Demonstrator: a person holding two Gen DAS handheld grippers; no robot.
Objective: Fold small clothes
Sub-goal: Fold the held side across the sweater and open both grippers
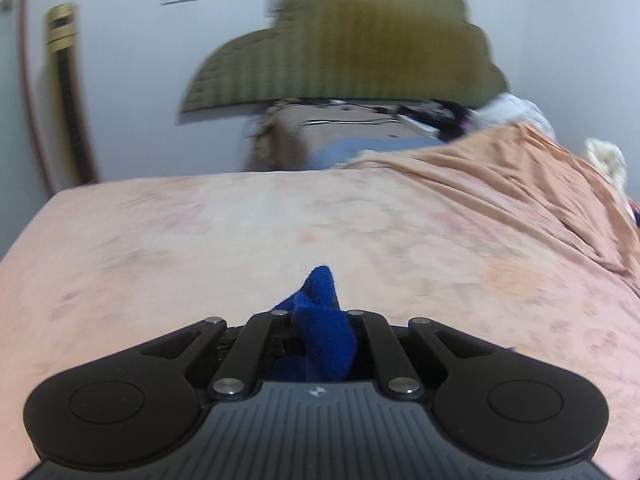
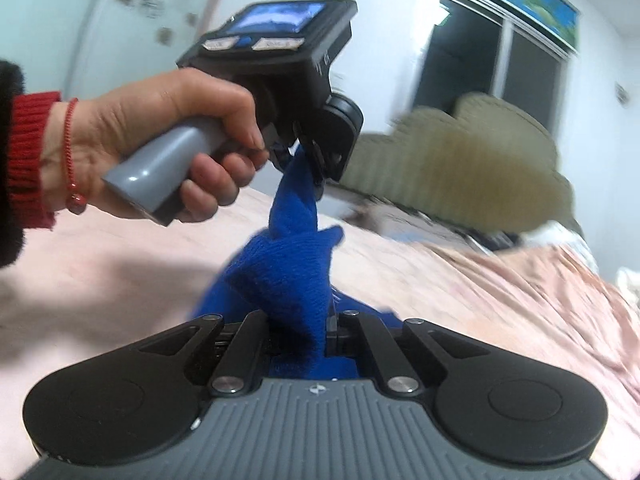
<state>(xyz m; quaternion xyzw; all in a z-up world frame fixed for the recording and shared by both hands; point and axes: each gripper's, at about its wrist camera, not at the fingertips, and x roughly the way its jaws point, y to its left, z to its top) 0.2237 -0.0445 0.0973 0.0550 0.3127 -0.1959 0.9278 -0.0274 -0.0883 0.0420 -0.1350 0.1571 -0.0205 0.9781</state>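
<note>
Aloft over a bed (image 1: 240,232) spread with a pink sheet, a small blue knitted garment (image 2: 288,268) hung stretched between two handheld grippers. Seen from the right wrist camera, the left gripper (image 2: 306,152) was clamped on one bunched end of the blue knit, its grey handle gripped by a person's left hand (image 2: 168,128) wearing a red string bracelet (image 2: 70,152) and a red cuff (image 2: 28,156). The right gripper (image 2: 298,328) was closed tight on the other end, the fabric bulging up between its black fingers. From the left wrist camera, the left gripper (image 1: 320,320) pinched the same blue cloth (image 1: 320,312), a pointed corner poking up past the closed fingers. Beyond the garment, an olive quilted headboard (image 1: 344,48) with a scalloped outline stood against the white wall (image 1: 120,80), and a rumpled peach blanket (image 1: 520,184) lay across the far right of the bed. Both views were blurred with motion.
</note>
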